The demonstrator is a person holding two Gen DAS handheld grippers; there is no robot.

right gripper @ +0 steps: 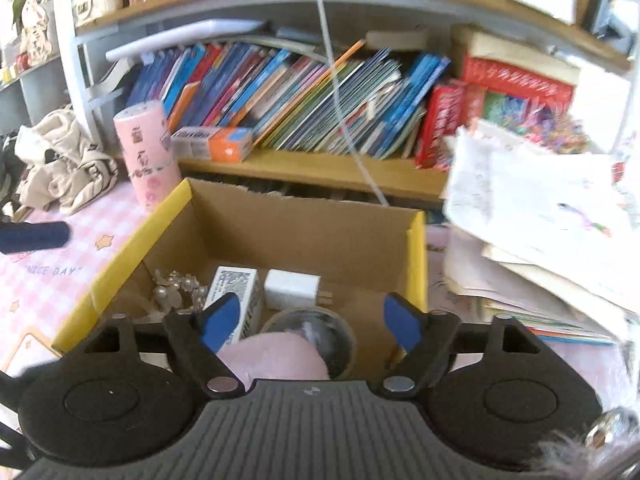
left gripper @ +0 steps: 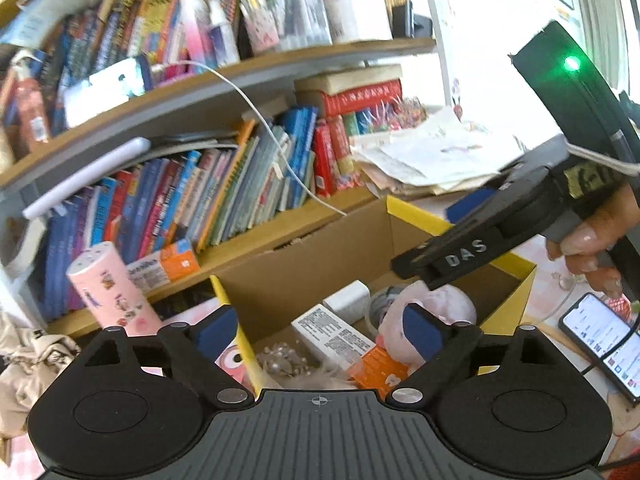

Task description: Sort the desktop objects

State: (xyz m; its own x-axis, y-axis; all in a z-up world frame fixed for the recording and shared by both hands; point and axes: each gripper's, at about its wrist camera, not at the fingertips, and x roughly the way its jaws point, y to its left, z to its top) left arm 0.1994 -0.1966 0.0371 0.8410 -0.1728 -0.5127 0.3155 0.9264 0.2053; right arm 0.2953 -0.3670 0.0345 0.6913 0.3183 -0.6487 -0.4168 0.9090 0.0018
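Holding sorted items, the cardboard box (right gripper: pixel 304 232) with yellow rims sits on the pink checked surface (right gripper: pixel 52 276) before the bookshelf (right gripper: pixel 320 168): one white charger (right gripper: pixel 291 290), one printed carton (right gripper: pixel 236 296), one pink plush (left gripper: pixel 424 316), one tape roll (right gripper: pixel 320 336), pearl beads (right gripper: pixel 176 288). Plush and roll are partly hidden behind the right tool (right gripper: pixel 316 322). Both tools, left tool (left gripper: pixel 320 330) included, stand apart and empty.

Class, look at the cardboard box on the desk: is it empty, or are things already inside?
Not empty: the cardboard box holds a charger, beads and a pink plush.
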